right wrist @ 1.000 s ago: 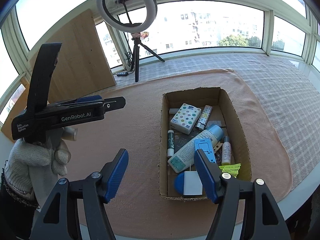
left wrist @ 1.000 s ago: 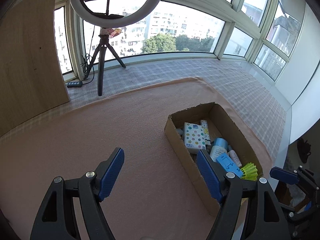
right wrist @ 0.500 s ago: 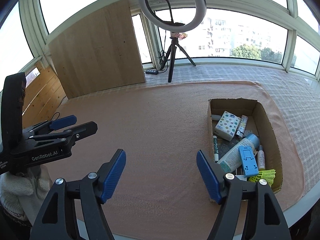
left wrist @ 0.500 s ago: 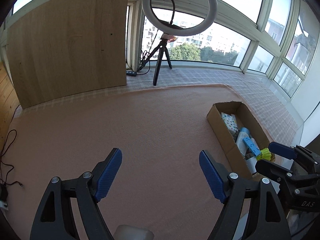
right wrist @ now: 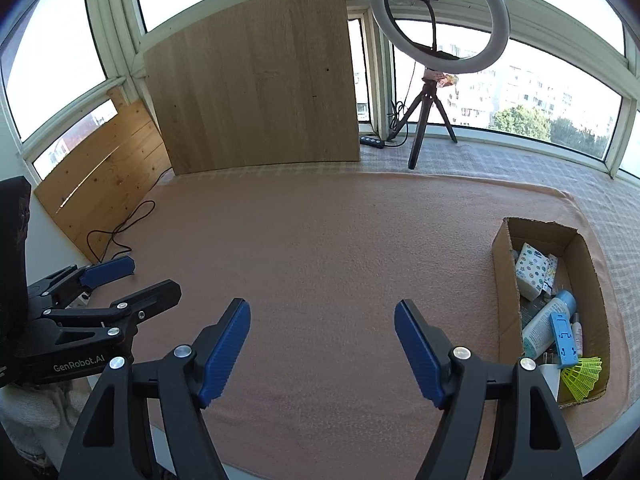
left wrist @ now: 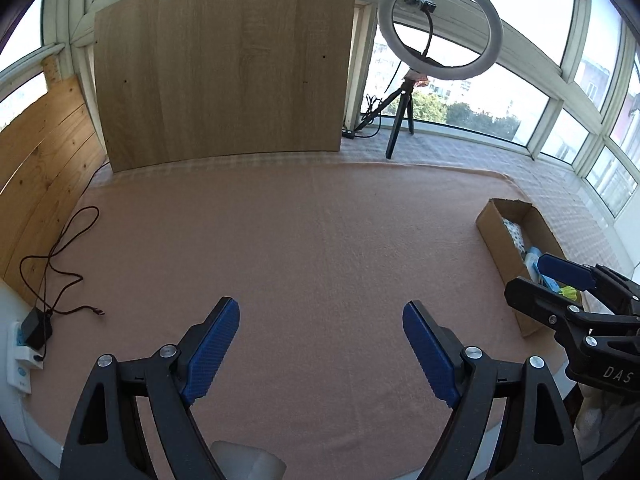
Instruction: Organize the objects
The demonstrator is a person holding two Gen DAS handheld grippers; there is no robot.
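Note:
A cardboard box (right wrist: 505, 280) sits at the right end of the pink blanket (right wrist: 320, 248). Inside it lie a star-patterned tissue pack (right wrist: 530, 270), a white bottle with a blue cap (right wrist: 548, 320), a blue plastic piece (right wrist: 563, 338) and a yellow shuttlecock (right wrist: 584, 374). My right gripper (right wrist: 322, 316) hangs open over bare blanket, left of the box, with nothing between its fingers. My left gripper (left wrist: 320, 320) is open too, empty, farther left over the blanket. In the left wrist view the box (left wrist: 496, 240) shows at the right, partly hidden behind the right gripper (left wrist: 536, 278).
A ring light on a tripod (left wrist: 440, 28) stands at the back by the windows, beside a leaning wooden board (left wrist: 224, 68). A dark cable (left wrist: 60, 248) runs to a charger and socket strip (left wrist: 24, 352) at the far left edge.
Both grippers have swung left, away from the box, which slid to the right edge of both views. The wooden board and cable came into view. Both jaws stand slightly wider.

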